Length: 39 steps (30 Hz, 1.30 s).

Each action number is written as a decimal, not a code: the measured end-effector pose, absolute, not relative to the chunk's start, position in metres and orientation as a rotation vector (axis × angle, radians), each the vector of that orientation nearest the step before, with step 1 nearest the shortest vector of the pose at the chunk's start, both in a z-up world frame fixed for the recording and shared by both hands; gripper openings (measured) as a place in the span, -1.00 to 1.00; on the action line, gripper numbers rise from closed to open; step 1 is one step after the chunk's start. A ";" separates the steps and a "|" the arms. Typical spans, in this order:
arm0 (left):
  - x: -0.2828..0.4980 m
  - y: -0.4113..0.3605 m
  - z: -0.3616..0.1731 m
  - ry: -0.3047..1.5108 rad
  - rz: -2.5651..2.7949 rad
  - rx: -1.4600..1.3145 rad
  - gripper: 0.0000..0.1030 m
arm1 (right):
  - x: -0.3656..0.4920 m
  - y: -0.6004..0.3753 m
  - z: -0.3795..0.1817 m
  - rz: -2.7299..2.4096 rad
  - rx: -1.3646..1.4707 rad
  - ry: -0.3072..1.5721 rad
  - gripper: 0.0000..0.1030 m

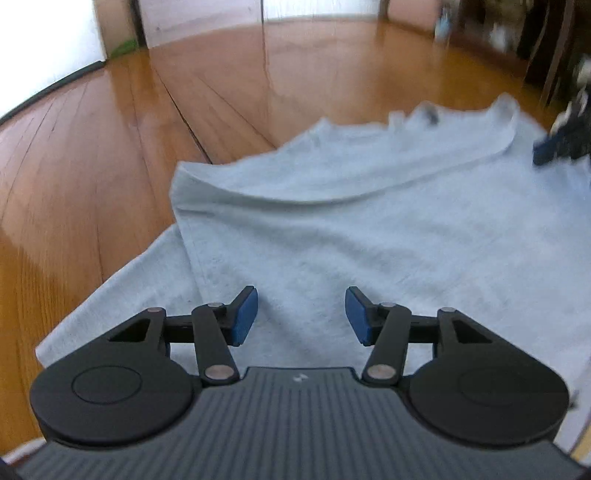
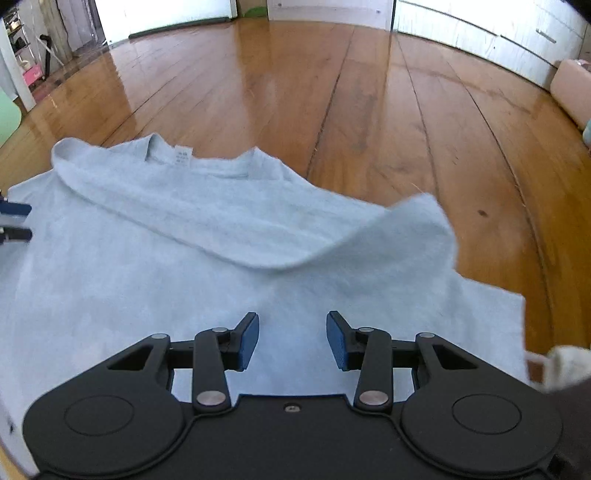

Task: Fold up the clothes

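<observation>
A light grey T-shirt (image 1: 369, 229) lies spread on the wooden floor, with a fold of cloth laid across its upper part. In the right wrist view the shirt (image 2: 184, 236) shows its collar and white label (image 2: 183, 156) at the far side. My left gripper (image 1: 301, 314) is open and empty, just above the shirt's near part. My right gripper (image 2: 291, 341) is open and empty above the shirt. The right gripper shows blurred at the right edge of the left wrist view (image 1: 561, 142). The left gripper's blue fingers (image 2: 14, 210) show at the left edge of the right wrist view.
Glossy wooden floor (image 2: 369, 110) surrounds the shirt. White cabinets (image 2: 480, 33) and a pink box (image 2: 572, 88) stand at the far right. Dark furniture (image 1: 546, 44) stands at the back right in the left wrist view. A white cloth bit (image 2: 565, 365) lies by the shirt's right corner.
</observation>
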<state>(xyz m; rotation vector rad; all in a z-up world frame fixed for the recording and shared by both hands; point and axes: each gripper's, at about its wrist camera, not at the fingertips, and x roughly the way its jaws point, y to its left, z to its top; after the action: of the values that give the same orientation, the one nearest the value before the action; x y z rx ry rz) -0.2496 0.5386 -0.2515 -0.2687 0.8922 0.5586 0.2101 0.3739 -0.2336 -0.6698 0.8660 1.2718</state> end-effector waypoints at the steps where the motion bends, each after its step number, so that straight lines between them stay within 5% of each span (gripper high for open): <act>1: -0.244 0.542 -0.253 0.888 0.554 -0.268 0.01 | 0.207 0.380 -0.238 1.263 -0.671 0.842 -0.11; 13: -0.235 0.650 -0.251 0.725 0.963 -0.409 0.02 | 0.243 0.438 -0.243 0.954 -0.564 0.661 0.01; 20: -0.289 0.636 -0.241 0.662 0.965 -0.555 0.04 | 0.269 0.406 -0.225 0.904 -0.383 0.776 0.07; 24: -0.323 0.597 -0.235 0.649 0.925 -0.598 0.10 | 0.245 0.370 -0.230 0.958 -0.260 0.858 0.09; 39: -0.433 0.533 -0.253 0.773 1.111 -0.837 0.17 | 0.055 0.312 -0.238 1.373 -0.672 0.701 0.11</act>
<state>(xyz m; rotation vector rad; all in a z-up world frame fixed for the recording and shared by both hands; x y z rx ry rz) -0.4327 0.5328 -0.2526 -0.8368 0.7733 1.1106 0.0554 0.3124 -0.2381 -0.6718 0.7006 1.3734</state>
